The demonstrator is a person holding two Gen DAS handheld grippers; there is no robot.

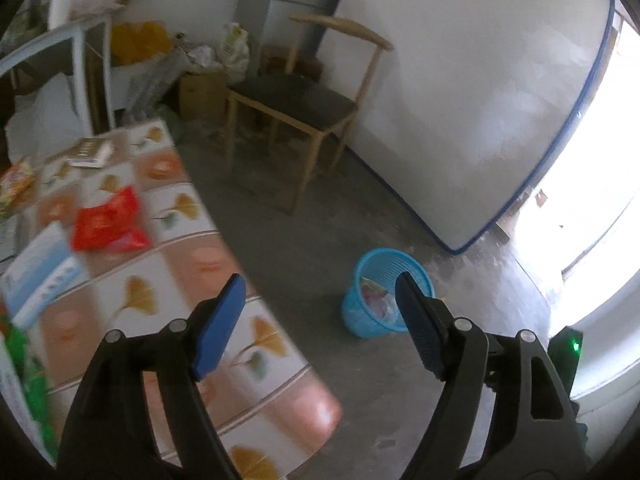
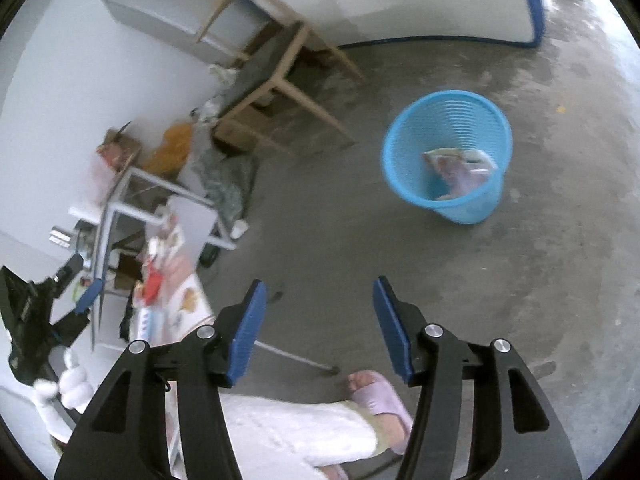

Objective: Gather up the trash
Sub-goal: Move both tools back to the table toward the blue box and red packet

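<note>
One blue bin (image 2: 448, 156) — two empty tools, left tool (image 1: 320, 308), right tool (image 2: 318, 312).

The left gripper (image 1: 318, 294) points forward and down, and its two blue pads stand wide apart with nothing between them. The right gripper (image 2: 318, 302) also points downward, and its jaws are apart and empty too. In the right wrist view the left gripper (image 2: 80, 280) shows at the left edge, held by a hand (image 2: 72, 384) in a white glove. Below are a leg in white trousers (image 2: 300, 428) and a foot (image 2: 380, 404) in a purple slipper.
</note>
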